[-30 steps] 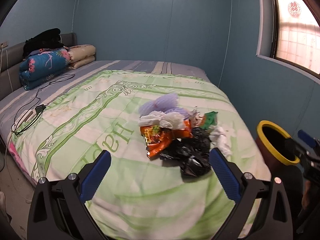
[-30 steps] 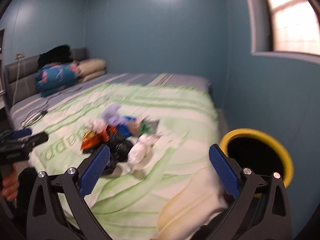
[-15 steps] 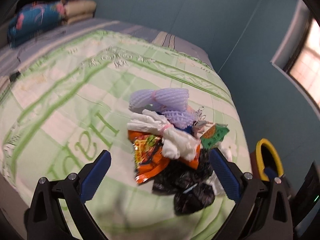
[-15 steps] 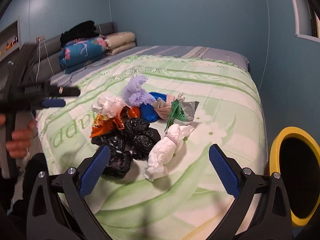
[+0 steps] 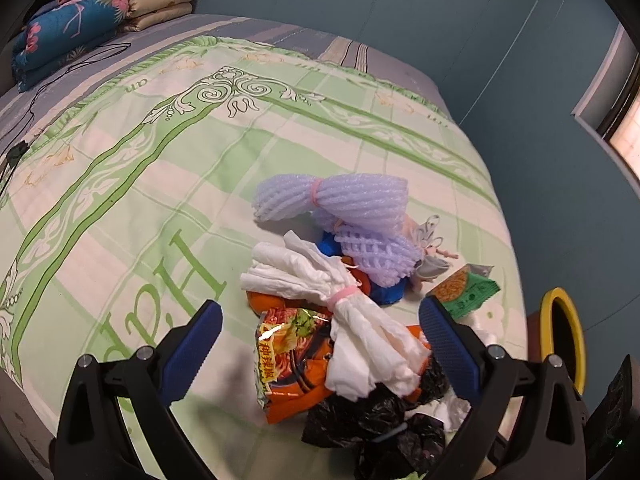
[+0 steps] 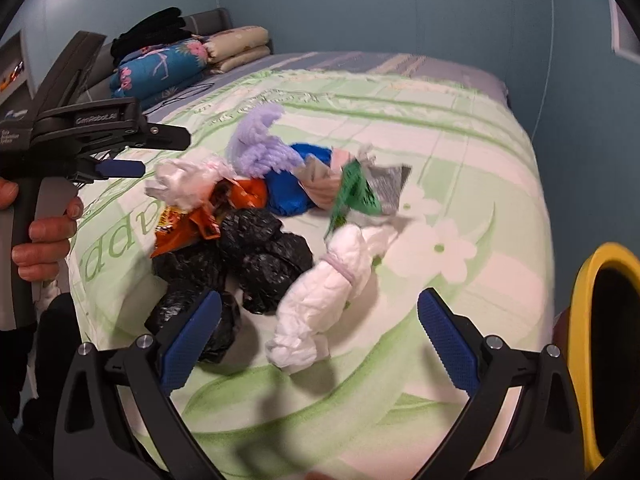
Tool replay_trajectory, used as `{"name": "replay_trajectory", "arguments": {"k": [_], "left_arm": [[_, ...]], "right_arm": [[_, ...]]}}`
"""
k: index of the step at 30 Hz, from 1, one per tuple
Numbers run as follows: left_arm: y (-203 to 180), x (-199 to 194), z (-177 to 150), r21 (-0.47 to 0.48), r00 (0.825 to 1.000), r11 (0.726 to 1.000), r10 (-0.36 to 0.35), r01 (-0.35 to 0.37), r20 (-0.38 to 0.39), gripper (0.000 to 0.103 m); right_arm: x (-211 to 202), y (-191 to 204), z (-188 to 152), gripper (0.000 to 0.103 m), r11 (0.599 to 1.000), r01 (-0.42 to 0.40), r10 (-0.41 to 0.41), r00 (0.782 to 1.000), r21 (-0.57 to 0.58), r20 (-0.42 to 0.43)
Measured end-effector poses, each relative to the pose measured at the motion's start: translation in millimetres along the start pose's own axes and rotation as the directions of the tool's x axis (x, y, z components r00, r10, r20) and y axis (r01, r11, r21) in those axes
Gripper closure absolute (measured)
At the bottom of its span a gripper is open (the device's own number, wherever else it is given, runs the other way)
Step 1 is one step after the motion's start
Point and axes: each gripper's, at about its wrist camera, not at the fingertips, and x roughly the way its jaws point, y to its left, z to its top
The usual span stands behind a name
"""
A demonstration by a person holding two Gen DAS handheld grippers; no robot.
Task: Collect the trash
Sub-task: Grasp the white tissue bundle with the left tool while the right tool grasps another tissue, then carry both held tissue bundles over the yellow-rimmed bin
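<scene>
Both the left gripper (image 5: pixel 320 344) and right gripper (image 6: pixel 320 336) gape wide and empty over the trash pile (image 6: pixel 260 232) on the green bedspread (image 5: pixel 160 168) (yellow-rimmed bin (image 6: pixel 588 320) just beside the bed, folded quilts (image 6: pixel 160 66) well beyond).

bed (image 5: pixel 168 168) | green quilt | trash pile (image 5: pixel 340 304), folded bedding (image 5: pixel 80 28), possibly cable (image 5: pixel 36 92)

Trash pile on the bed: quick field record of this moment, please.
surface: bed, green patterned cover
pile: purple foam net, white wad, orange wrapper, black bags, green packet, blue bag, second white wad
bin: yellow-rimmed bin, beside the bed, right of pile
left gripper: open, over white wad and orange wrapper, empty
right gripper: open, second white wad between its fingers' line, empty
collected: nothing gripped yet
</scene>
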Motion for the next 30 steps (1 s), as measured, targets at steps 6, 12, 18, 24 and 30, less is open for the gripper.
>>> {"name": "replay_trajectory", "arguments": {"k": [6,12,18,24,30], "left_arm": [[3,15,1,-0.020,1.000,1.000,0.003,-0.003,-0.026,0.013],[1,25,-1,-0.016,0.999,1.000,-0.007,0.007,-0.050,0.032],[-3,31,-4,0.008,0.997,0.999,-0.049,0.049,-0.061,0.069],[-4,30,-9,0.022,0.995,0.997,-0.078,0.080,-0.066,0.085],[0,22,-13,0.018,0.993,0.994,-0.106,0.107,-0.053,0.088]], "right_arm": [[9,-5,0,0.021,1.000,-0.009,0.010,1.000,0.010,-0.024],[17,-2,-3,0.033,1.000,-0.020,0.019,0.998,-0.011,-0.052],[29,-8,-4,0.062,0.998,-0.054,0.056,0.993,0.025,-0.105],[26,-12,-5,0.076,0.995,-0.081,0.088,0.991,0.064,-0.105],[16,-16,-6,0.081,0.988,-0.119,0.127,0.988,0.102,-0.082]]}}
